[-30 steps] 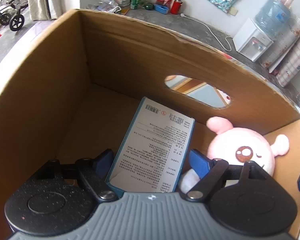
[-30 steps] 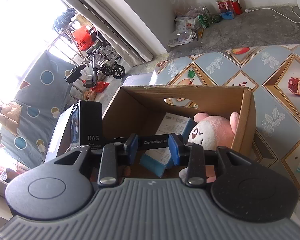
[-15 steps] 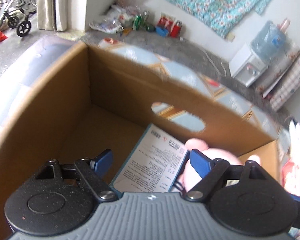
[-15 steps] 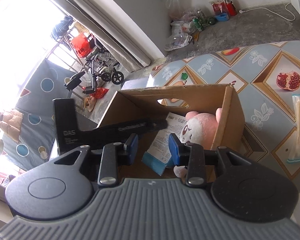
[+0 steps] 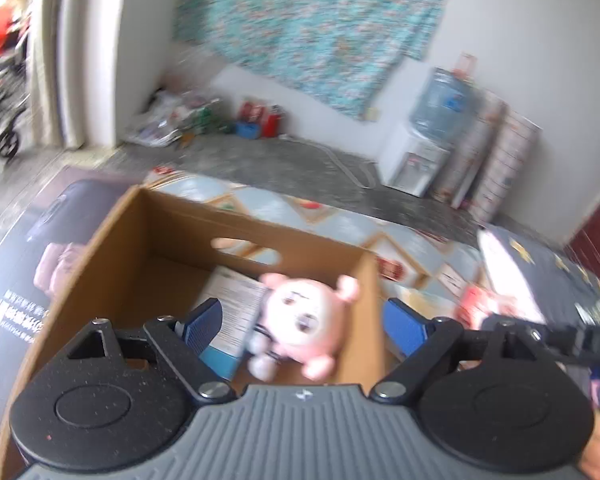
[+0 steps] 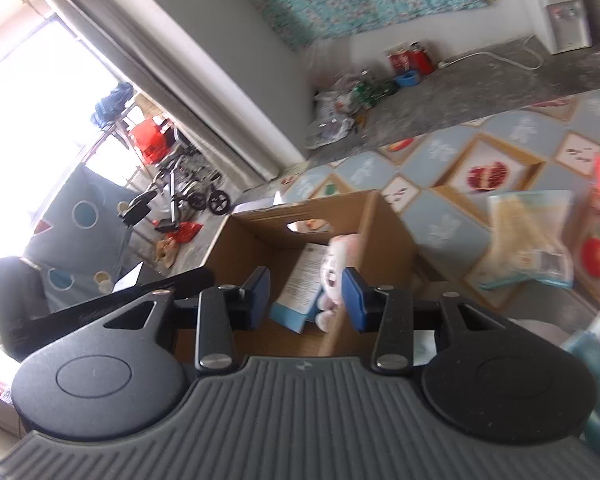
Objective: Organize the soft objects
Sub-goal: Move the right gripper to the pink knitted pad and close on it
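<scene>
A pink plush toy point(image 5: 300, 320) lies in the right end of an open cardboard box point(image 5: 100, 248), leaning beside a blue-and-white printed carton point(image 5: 232, 304). My left gripper point(image 5: 304, 322) hovers above the box's near side with nothing between its fingers, and its wide jaws are still opening. In the right wrist view the same plush toy point(image 6: 338, 264) and carton point(image 6: 304, 276) show inside the box point(image 6: 388, 232). My right gripper point(image 6: 307, 294) hangs above and short of the box. Its jaws are opening and hold nothing.
The box stands on a fruit-patterned mat point(image 6: 440, 216). A clear bag with pale contents point(image 6: 528, 236) and a red packet point(image 5: 476, 304) lie to its right. A dark printed board point(image 5: 40, 260) lies left of the box. A water dispenser point(image 5: 416, 160) stands by the far wall.
Both grippers have pulled back and risen away from the box; the left one was low inside it and now looks over it. The right jaws have widened. Plush and carton stay put.
</scene>
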A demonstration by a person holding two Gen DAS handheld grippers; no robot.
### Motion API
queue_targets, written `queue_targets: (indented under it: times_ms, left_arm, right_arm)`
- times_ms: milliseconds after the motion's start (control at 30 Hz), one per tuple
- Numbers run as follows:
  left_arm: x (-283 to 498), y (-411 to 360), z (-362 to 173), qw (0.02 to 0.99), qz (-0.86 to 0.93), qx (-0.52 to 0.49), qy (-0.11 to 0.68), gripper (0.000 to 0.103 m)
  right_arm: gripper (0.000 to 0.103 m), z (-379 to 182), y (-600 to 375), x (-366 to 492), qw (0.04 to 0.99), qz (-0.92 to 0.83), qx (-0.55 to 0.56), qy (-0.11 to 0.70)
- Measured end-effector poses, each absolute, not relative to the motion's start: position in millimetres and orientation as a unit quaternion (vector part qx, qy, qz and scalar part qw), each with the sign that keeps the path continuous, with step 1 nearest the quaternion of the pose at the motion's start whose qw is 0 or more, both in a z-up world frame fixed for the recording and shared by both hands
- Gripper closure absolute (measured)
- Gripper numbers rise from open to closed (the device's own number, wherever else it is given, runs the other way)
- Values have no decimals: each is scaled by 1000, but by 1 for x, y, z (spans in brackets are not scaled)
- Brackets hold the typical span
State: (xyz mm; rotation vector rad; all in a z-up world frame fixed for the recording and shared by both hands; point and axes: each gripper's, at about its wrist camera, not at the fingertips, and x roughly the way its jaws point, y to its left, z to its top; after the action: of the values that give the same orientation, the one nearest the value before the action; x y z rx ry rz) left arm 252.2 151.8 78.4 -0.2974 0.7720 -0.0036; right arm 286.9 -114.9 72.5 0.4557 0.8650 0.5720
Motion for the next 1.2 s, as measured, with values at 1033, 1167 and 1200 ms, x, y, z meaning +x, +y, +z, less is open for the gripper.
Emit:
queue_targets:
  times_ms: [1033, 1167, 1200]
  left_arm:
    - [312, -209, -25, 854, -270, -32, 443, 51]
    - [327, -214, -38, 841, -270, -55, 466, 52]
    - [331, -215, -41, 835, -270, -64, 474, 52]
  right_arm:
    - [51, -8, -427, 342, 882, 52, 206, 422]
    - [51, -30, -422, 377, 875, 61, 198, 437]
    - [51, -36, -422, 383, 873, 64, 199, 440]
